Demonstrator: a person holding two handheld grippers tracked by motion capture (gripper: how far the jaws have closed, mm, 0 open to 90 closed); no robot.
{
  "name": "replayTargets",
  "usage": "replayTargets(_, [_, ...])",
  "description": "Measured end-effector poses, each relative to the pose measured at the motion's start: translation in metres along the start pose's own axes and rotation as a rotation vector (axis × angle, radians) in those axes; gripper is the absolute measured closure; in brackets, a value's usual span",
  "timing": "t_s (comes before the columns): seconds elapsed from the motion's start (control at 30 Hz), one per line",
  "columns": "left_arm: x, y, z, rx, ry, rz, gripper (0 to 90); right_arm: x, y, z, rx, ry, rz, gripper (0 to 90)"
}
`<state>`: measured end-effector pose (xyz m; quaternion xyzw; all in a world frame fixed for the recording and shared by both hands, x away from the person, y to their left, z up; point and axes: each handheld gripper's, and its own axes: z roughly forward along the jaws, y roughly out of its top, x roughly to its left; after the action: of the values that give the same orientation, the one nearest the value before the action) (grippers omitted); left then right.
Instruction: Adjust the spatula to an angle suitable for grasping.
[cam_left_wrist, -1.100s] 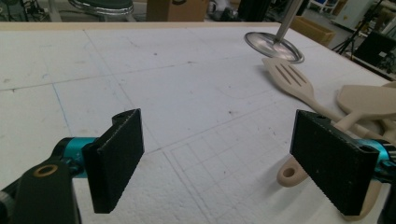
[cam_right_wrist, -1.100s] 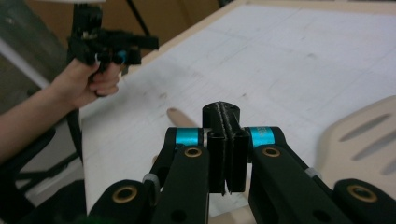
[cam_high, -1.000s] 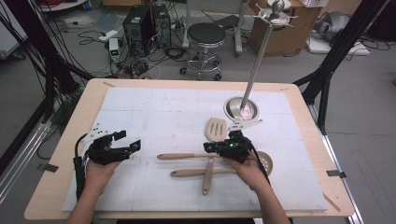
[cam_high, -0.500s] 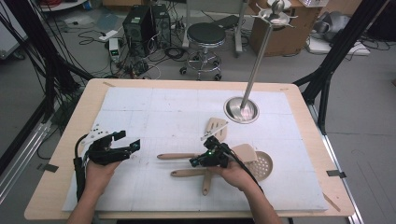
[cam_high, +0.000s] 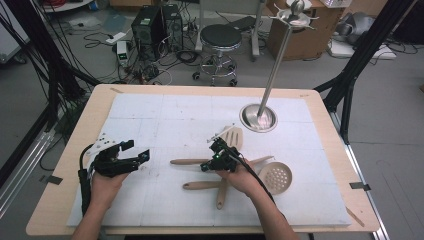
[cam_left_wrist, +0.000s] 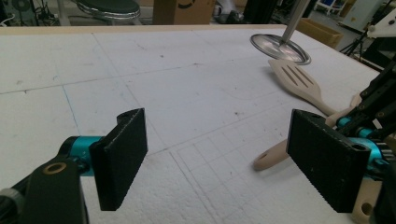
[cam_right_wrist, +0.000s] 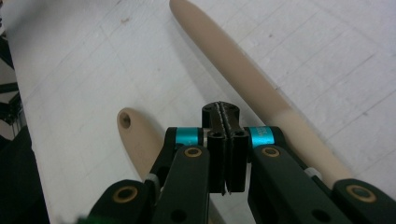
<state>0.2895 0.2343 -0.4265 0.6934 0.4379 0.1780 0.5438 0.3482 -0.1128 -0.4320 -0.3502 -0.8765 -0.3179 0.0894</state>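
R gripper (cam_high: 212, 161), jaws pressed together on nothing, is hovering over the pale wooden spoon handles (cam_high: 192, 162) lying near the steel stand base (cam_high: 258, 118), so it's risking knocking them askew w/o opening; L gripper (cam_high: 131, 159) is sitting spread

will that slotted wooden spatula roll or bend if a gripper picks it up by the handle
Probably stiff: the slotted spatula looks like solid wood. Its flat blade lies flush on the foam mat, so rolling seems unlikely. Held by the handle end, the wider head might dip.
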Motion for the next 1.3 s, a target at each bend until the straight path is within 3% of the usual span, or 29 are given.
replayTargets(0.37, [0.000,0.000,0.000,-0.005,0.002,-0.002,21.2,-0.008,0.003,-0.001,-0.014,-0.027,0.035,90.0])
replayTargets(0.47, [0.001,0.000,-0.001,-0.003,0.007,0.000,21.2,-0.001,0.003,-0.005,-0.018,0.019,0.005,90.0])
replayTargets(0.5, [0.001,0.000,-0.001,-0.003,0.007,0.000,21.2,0.001,0.004,-0.009,-0.053,0.012,-0.012,90.0])
replayTargets(0.63, [0.000,-0.001,0.000,-0.001,0.005,-0.001,21.2,-0.006,0.011,-0.028,-0.124,-0.052,0.029,90.0])
replayTargets(0.77, [0.001,-0.001,0.000,0.000,0.006,0.000,21.2,-0.013,0.010,-0.028,-0.109,-0.053,0.065,90.0])
replayTargets(0.83, [0.001,-0.001,0.000,-0.001,0.008,0.000,21.2,-0.012,0.011,-0.027,-0.107,-0.031,0.055,90.0])
replayTargets(0.9, [0.000,-0.001,0.000,-0.001,0.007,0.000,21.2,-0.012,0.011,-0.023,-0.094,0.025,0.050,90.0])
replayTargets(1.03, [0.001,-0.001,0.001,0.001,0.008,0.000,21.2,-0.002,0.014,-0.012,-0.063,0.133,-0.020,90.0])
replayTargets(1.17, [0.000,-0.001,0.001,0.004,0.004,0.002,21.2,0.007,0.018,0.006,0.009,0.141,-0.040,90.0])
replayTargets(1.3, [0.000,-0.001,0.001,0.004,0.006,0.001,21.2,0.016,0.026,0.020,0.022,0.155,-0.067,90.0])
